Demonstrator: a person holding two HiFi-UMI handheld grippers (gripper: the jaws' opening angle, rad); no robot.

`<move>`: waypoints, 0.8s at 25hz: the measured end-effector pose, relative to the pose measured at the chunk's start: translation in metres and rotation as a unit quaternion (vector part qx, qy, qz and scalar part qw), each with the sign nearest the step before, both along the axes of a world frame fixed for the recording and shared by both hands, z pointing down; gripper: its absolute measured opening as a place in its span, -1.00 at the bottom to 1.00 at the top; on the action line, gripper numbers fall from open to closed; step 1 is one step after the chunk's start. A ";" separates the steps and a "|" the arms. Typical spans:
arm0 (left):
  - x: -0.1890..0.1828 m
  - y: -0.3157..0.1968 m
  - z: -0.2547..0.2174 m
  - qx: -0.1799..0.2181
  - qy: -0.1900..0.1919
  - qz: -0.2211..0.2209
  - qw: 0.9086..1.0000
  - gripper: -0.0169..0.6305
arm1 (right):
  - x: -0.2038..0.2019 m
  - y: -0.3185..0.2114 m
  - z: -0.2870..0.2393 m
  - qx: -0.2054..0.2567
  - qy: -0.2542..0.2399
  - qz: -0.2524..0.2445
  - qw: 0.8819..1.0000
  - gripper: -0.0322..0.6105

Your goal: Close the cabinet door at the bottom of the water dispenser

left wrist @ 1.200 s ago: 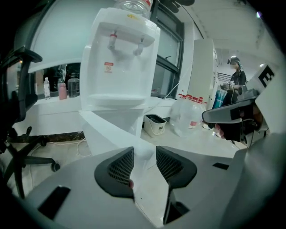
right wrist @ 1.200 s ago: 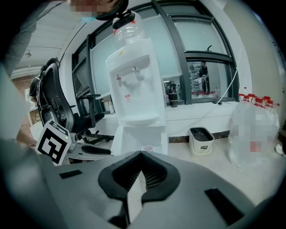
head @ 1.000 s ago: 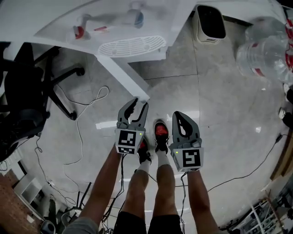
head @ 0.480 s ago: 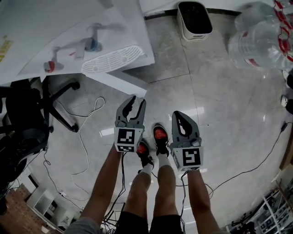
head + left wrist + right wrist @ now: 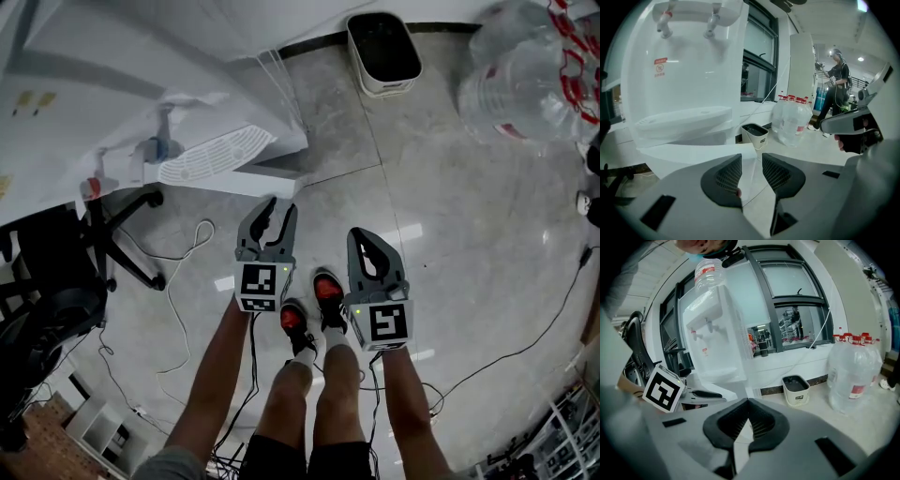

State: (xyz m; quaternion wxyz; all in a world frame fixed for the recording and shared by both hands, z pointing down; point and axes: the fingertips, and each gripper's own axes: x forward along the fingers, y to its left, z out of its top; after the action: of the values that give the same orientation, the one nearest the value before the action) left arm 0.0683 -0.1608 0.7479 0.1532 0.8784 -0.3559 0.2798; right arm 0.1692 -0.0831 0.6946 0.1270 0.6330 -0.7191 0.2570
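Observation:
The white water dispenser stands at the upper left of the head view, with its taps and drip grille showing. Its bottom cabinet door stands open, a white panel whose free edge points toward me. The same door crosses the left gripper view below the drip tray. My left gripper hovers just short of that edge, its jaws closing with nothing between them. To its right, my right gripper is shut and empty, away from the door.
A white waste bin sits by the wall and large water bottles stand at the upper right. A black office chair and loose cables lie left. My feet are between the grippers. Another person stands far off.
The dispenser and its door have slid left and up in the head view as I moved across the floor. The door's free edge now lies a little farther from the left gripper's tips.

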 end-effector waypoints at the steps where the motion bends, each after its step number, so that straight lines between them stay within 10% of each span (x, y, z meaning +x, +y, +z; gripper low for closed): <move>1: 0.002 -0.003 0.001 0.002 -0.001 0.001 1.000 -0.47 | 0.002 -0.003 0.000 0.005 0.001 0.000 1.000 -0.85; 20: 0.028 -0.063 0.005 0.026 -0.013 -0.002 1.000 -0.47 | 0.037 -0.033 0.006 0.012 0.004 0.020 1.000 -0.85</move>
State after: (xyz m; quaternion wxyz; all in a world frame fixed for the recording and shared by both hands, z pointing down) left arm 0.0967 -0.2238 0.7527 0.1261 0.8777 -0.3672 0.2809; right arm 0.2067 -0.1166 0.7002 0.1172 0.6499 -0.7088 0.2479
